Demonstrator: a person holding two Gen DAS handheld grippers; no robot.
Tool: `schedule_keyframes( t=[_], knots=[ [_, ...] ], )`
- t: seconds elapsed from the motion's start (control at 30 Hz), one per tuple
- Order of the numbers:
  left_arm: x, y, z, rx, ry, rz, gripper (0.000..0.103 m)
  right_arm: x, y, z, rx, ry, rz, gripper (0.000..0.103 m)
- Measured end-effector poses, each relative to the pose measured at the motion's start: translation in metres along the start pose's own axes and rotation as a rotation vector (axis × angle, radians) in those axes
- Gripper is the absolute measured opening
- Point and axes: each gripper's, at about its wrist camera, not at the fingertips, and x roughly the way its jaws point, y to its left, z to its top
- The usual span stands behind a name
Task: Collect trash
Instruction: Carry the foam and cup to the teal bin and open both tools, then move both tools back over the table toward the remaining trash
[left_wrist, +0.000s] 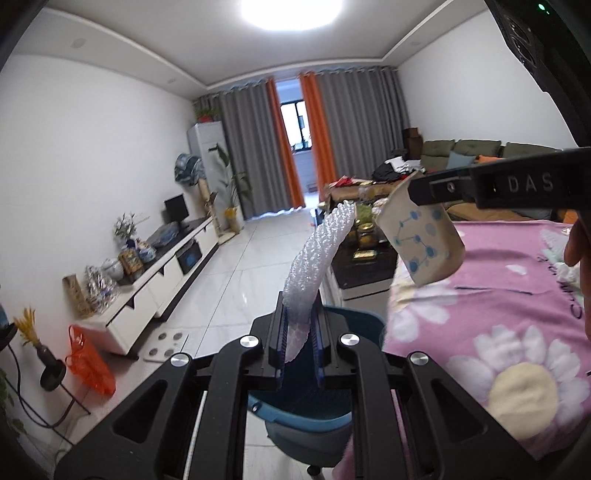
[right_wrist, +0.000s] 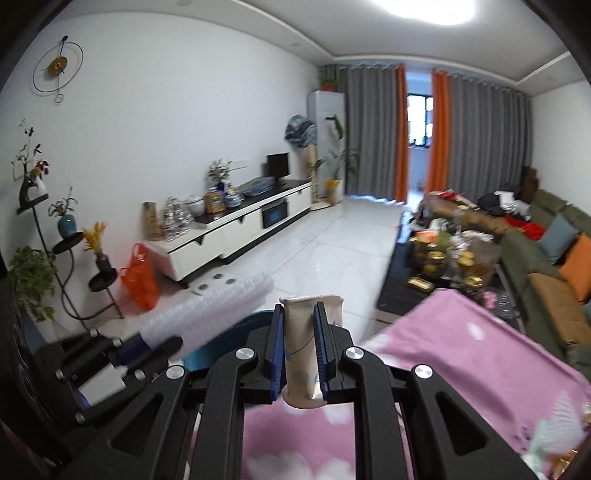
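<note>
My left gripper (left_wrist: 298, 345) is shut on a strip of clear bubble wrap (left_wrist: 317, 258) that curves up out of the jaws; it also shows blurred in the right wrist view (right_wrist: 221, 306). Below it stands a blue trash bin (left_wrist: 310, 402), partly hidden by the gripper; its rim also shows in the right wrist view (right_wrist: 218, 339). My right gripper (right_wrist: 299, 347) is shut on a beige paper cup (right_wrist: 308, 332) with blue dots. In the left wrist view the same cup (left_wrist: 424, 240) hangs from the right gripper (left_wrist: 417, 194), up and right of the bin.
A table with a pink flowered cloth (left_wrist: 491, 302) lies to the right. A white TV cabinet (right_wrist: 236, 229) runs along the left wall, with an orange plastic bag (right_wrist: 140, 277) and a plant stand (right_wrist: 70, 258) near it. A cluttered coffee table (right_wrist: 450, 254) and green sofa (right_wrist: 546, 251) stand far right.
</note>
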Motion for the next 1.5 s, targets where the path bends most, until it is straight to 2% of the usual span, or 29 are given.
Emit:
schedule_keyframes(
  t=[0.2, 0.4, 0.8, 1.0, 1.03, 1.07, 1.2, 1.33, 1.5],
  knots=[
    [0.031, 0.017, -0.027, -0.069, 0.106, 0.014, 0.012, 0.051, 0.017, 0.006, 0.016, 0.071, 0.061, 0.014],
    [0.071, 0.024, -0.051, -0.161, 0.216, -0.022, 0.012, 0.099, 0.028, 0.0, 0.033, 0.174, 0.08, 0.014],
    [0.146, 0.003, -0.087, -0.239, 0.379, -0.048, 0.013, 0.16, 0.032, -0.019, 0.103, 0.393, 0.085, 0.016],
    [0.164, -0.005, -0.093, -0.236, 0.399, -0.037, 0.017, 0.175, 0.033, -0.026, 0.114, 0.441, 0.08, 0.022],
    [0.167, -0.005, -0.093, -0.236, 0.398, -0.034, 0.019, 0.175, 0.034, -0.027, 0.114, 0.441, 0.074, 0.03],
    [0.17, -0.007, -0.093, -0.235, 0.4, -0.031, 0.027, 0.175, 0.034, -0.028, 0.116, 0.44, 0.075, 0.035],
    [0.173, -0.006, -0.087, -0.221, 0.379, -0.005, 0.034, 0.173, 0.032, -0.029, 0.113, 0.429, 0.066, 0.035],
    [0.16, 0.0, -0.079, -0.239, 0.351, 0.014, 0.042, 0.161, 0.027, -0.024, 0.102, 0.394, 0.05, 0.035],
    [0.126, 0.013, -0.06, -0.26, 0.293, 0.023, 0.055, 0.131, 0.028, -0.015, 0.031, 0.304, -0.003, 0.043]
  ],
)
